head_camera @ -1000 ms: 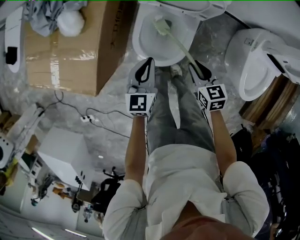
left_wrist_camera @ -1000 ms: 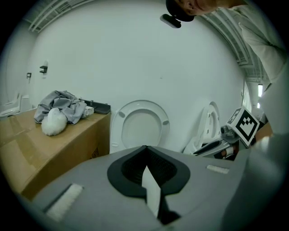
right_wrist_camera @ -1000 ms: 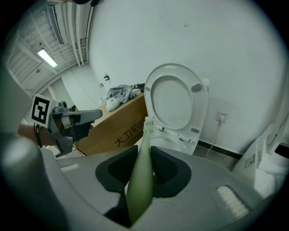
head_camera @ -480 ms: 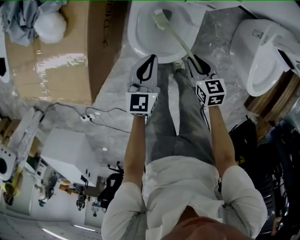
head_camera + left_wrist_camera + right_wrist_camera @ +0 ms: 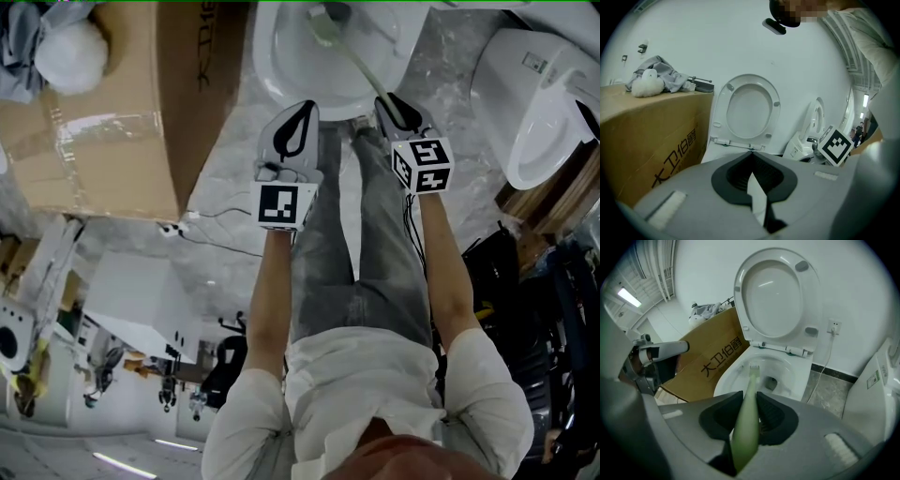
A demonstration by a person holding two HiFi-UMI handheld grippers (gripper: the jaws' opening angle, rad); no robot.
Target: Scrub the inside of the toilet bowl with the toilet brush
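Observation:
The white toilet bowl (image 5: 281, 66) stands open at the top of the head view, its lid (image 5: 776, 291) raised against the wall. My right gripper (image 5: 394, 105) (image 5: 750, 397) is shut on the pale green handle of the toilet brush (image 5: 361, 67) (image 5: 746, 427). The brush head (image 5: 753, 367) reaches down inside the bowl (image 5: 733, 376), near the drain hole. My left gripper (image 5: 292, 131) (image 5: 751, 153) hovers beside it, just short of the bowl's front rim, shut with nothing in it. It faces the raised seat (image 5: 750, 112).
A large cardboard box (image 5: 103, 112) (image 5: 647, 131) stands left of the toilet, with a grey cloth and a white plush (image 5: 66, 42) on top. A second toilet (image 5: 544, 103) (image 5: 811, 126) stands at the right. A cable (image 5: 216, 220) lies on the floor.
Both grippers have edged toward the toilet, and the brush head has slid deeper toward the back of the bowl. The head view has drifted, so the box sits lower and the second toilet higher.

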